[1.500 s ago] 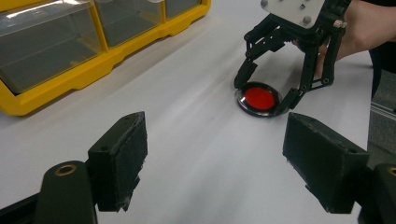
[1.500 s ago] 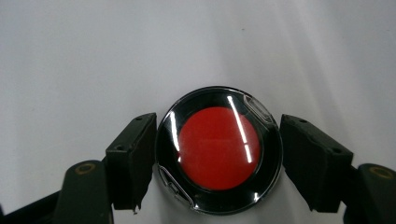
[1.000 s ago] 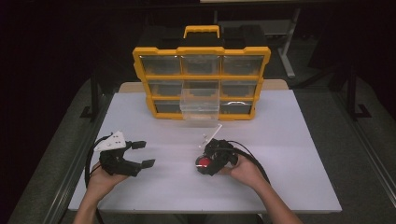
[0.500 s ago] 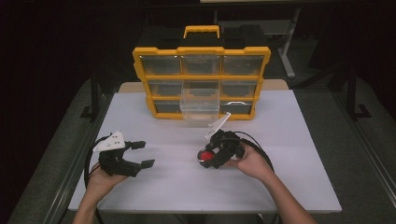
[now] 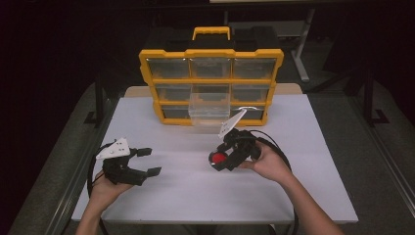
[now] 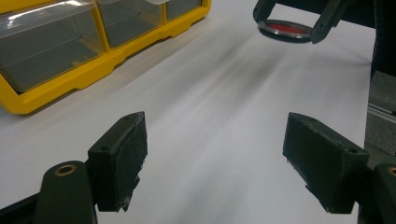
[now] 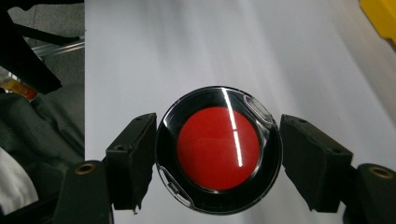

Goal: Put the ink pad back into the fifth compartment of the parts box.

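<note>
Tongs around glossy round red-centred black disc.

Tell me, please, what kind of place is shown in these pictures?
Probably a lab or workshop set up for recording handling tasks. A plain white table stands in a dark room, with a yellow drawer organizer for small parts at its far edge, and a person works with cabled tools on it.

A yellow organiser case stands at the bench's twelve o'clock edge. One clear drawer juts out from it, toward six o'clock.
</note>
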Demonstrator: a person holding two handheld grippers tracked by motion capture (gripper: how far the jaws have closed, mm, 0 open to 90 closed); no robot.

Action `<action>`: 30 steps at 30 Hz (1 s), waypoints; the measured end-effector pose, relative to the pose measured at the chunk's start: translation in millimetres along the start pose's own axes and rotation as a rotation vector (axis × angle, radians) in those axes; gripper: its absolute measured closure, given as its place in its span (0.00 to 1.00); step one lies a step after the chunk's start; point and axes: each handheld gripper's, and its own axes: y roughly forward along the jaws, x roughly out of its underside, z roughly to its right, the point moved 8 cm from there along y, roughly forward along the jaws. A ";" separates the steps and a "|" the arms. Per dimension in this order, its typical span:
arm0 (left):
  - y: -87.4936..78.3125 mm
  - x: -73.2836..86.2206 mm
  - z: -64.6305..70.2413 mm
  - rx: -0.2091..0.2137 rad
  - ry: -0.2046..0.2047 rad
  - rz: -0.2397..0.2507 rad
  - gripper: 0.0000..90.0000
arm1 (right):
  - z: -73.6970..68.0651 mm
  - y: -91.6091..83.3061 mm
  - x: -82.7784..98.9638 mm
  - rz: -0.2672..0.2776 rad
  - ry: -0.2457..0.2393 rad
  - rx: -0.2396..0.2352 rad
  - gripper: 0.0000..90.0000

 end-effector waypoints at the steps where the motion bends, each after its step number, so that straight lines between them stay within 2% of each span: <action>1: -0.3 -0.1 -0.1 -0.001 0.003 0.000 0.24 | -0.2 -1.5 -1.0 0.000 0.000 0.000 0.32; 14: -1.8 -0.2 -1.1 -0.004 0.006 -0.002 0.24 | 3.4 -25.8 -21.2 0.026 -0.002 0.010 0.32; 30: -4.1 -0.6 -2.2 -0.006 0.009 0.003 0.24 | 6.8 -59.2 -54.7 0.074 -0.043 0.030 0.32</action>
